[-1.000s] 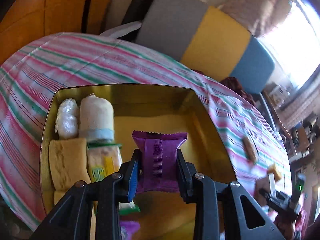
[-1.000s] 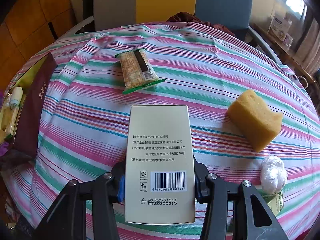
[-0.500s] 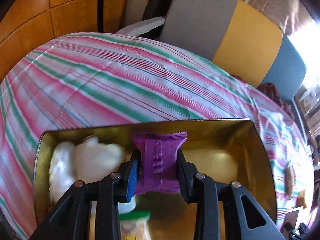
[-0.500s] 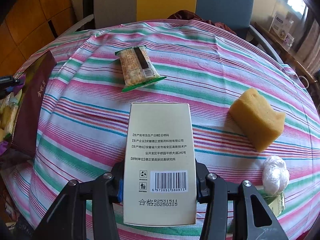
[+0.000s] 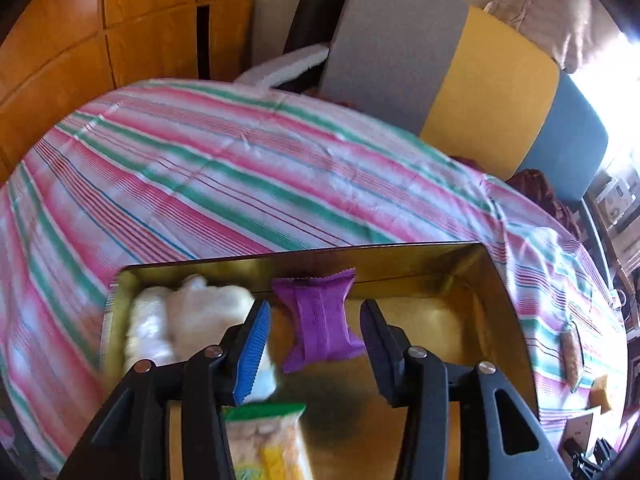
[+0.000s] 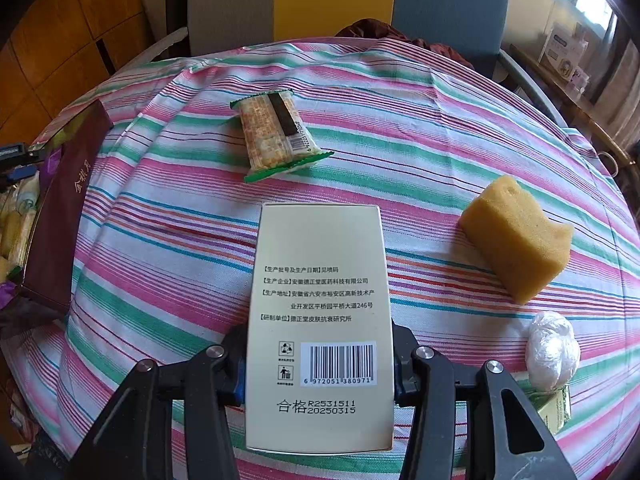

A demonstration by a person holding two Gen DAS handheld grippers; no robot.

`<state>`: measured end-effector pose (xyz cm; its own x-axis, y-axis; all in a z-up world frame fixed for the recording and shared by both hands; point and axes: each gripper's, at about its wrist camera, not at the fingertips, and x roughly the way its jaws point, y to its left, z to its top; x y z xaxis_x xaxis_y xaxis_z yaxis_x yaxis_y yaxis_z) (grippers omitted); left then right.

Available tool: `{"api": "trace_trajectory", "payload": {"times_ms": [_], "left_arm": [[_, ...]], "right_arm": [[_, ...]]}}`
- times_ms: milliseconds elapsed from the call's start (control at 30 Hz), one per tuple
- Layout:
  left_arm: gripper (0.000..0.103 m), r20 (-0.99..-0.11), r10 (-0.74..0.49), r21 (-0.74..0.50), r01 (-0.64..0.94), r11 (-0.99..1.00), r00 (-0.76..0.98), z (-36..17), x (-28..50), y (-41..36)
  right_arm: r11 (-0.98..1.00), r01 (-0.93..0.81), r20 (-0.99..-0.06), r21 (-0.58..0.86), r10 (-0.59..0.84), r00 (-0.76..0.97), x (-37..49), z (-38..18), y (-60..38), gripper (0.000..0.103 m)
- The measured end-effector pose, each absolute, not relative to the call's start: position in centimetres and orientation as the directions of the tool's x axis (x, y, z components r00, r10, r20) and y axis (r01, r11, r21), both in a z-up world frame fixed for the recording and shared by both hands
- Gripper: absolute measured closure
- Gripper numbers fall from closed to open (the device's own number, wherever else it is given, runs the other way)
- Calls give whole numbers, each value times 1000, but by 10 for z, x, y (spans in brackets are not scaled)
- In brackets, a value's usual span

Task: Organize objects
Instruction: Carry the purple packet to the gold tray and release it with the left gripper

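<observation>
Over the gold tin point(image 5: 506, 300), we see the left gripper point(image 5: 316, 344) with its jaws opening, the purple packet point(image 5: 320, 320) between them but clear of both pads. The right gripper point(image 6: 318, 364) is clamped on the sides of a cream box point(image 6: 320, 280) above the striped tablecloth point(image 6: 160, 240). We note a cracker packet point(image 6: 272, 132), a yellow sponge point(image 6: 516, 236) and a white wrapped ball point(image 6: 552, 350) lying apart on the cloth.
</observation>
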<state>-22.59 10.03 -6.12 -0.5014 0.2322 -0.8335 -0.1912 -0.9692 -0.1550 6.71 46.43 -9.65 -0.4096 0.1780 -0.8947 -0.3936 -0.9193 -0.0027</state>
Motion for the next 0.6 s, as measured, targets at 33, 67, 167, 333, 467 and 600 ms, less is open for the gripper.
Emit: {"api": "trace_trajectory", "payload": {"times_ms": [33, 67, 167, 333, 467, 600], "left_arm": [[56, -825, 233, -151, -195, -969, -516, -54, -218, 98], [56, -813, 235, -146, -204, -968, -532, -47, -205, 94], [56, -780, 242, -120, -242, -963, -577, -32, -170, 89], [56, -741, 274, -110, -292, -950, -613, -19, -109, 87], [56, -728, 273, -80, -318, -945, -629, -18, -71, 87], [56, -724, 272, -62, -334, -940, -633, -21, -48, 86]], "right_arm": [[-920, -392, -894, -6, 181, -410, 67, -96, 464, 53], [-921, -391, -894, -11, 184, -409, 66, -96, 464, 53], [-922, -386, -892, -25, 195, -409, 65, -96, 463, 53], [-923, -383, -888, -43, 210, -408, 64, -97, 460, 53], [-923, -381, -885, -59, 225, -408, 65, -97, 457, 53], [-922, -382, -881, -58, 227, -416, 65, -96, 456, 53]]}}
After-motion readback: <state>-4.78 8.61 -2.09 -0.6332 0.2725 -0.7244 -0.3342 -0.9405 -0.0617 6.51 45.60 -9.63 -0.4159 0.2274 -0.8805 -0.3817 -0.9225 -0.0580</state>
